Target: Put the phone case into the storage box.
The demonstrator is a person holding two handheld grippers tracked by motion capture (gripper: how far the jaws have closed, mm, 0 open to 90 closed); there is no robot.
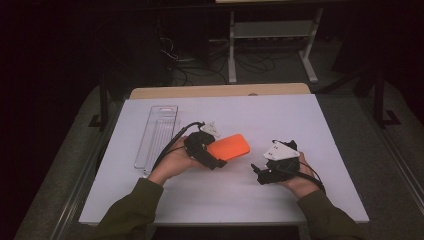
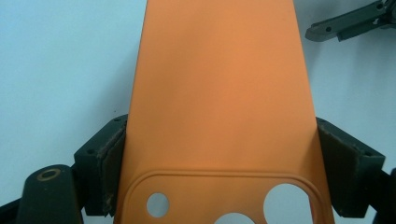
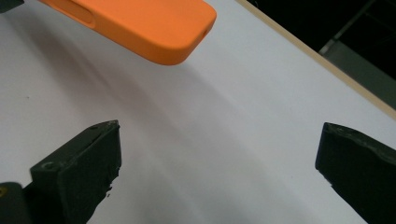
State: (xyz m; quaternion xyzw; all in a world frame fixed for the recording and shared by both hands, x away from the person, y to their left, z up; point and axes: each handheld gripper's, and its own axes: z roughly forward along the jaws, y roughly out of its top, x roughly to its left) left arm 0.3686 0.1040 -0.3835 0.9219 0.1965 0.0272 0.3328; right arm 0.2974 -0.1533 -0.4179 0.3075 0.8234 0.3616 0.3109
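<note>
The left gripper point(image 2: 219, 172) pinches an orange phone case point(image 2: 219, 93) by its two long edges at the camera-cutout end, pads pressed against the sides, and the case juts out past the jaws above the middle of the white table point(image 1: 300, 130). The right gripper point(image 3: 219, 172) waits just to the right of it, jaws spread wide with nothing between them — the case's free corner sits a little ahead of them.

To hand over or brace the case well, I'd judge the right jaws should come in square on the free end and close across the two edges, not the soft back, before the left lets go.

A clear plastic tray point(image 1: 157, 135) lies near the left hand on the white surface — a wooden edge shows at the far side, and beyond it a dark room with cables and a metal stand point(image 1: 270, 45).
</note>
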